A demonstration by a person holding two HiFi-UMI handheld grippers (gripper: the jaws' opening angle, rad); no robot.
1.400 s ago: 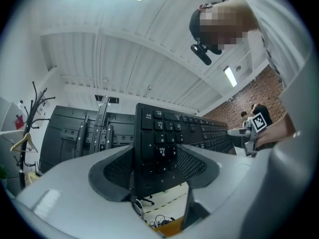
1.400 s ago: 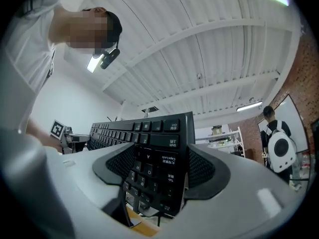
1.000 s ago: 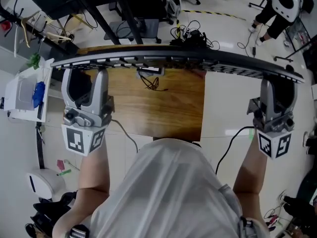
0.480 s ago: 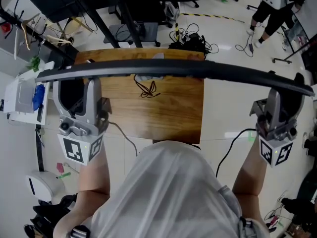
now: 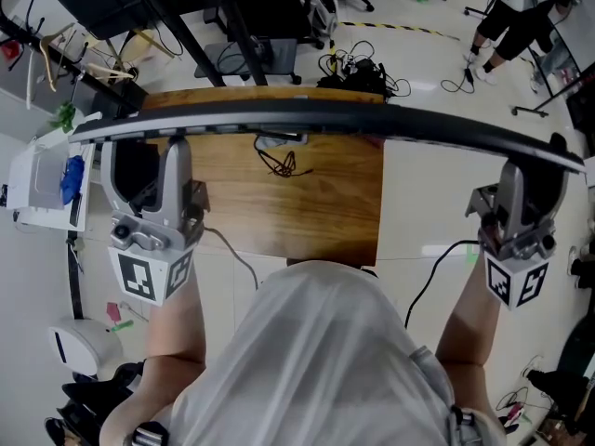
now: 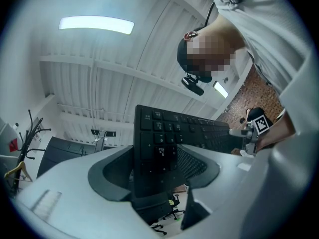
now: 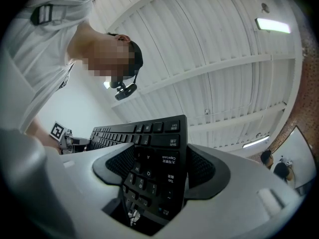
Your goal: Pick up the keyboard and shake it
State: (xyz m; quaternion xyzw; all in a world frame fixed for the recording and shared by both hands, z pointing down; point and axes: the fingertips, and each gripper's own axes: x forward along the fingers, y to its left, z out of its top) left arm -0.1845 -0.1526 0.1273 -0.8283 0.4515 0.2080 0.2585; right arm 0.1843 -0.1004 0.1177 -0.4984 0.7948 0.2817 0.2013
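"Black keyboard (image 5: 325, 119) in the air above the wooden bench (image 5: 316, 212). Does that mean the pick-up is done?" asks the picture editor.

"It looks done," the caption writer replies. "The keyboard hangs clear of the bench, in front of the person's chest, and is carried at both ends. The left tool (image 5: 141, 151) has its jaws closed on the number-pad end, pads against the front and back faces. The right tool (image 5: 535, 170) clamps the opposite end in the same way, jaws set only as wide as the board is thick."

"And the shake?"

"One moment cannot show it. By the look of it, that part is either in hand or yet to come, and nothing has been set back down."

"Which way does it lie?"

"Its long axis runs side to side across the head view, from one tool to the other, with the right end a little nearer the person. The head view catches it almost edge-on. Both gripper views show the keys, so the key face seems turned back towards the person."
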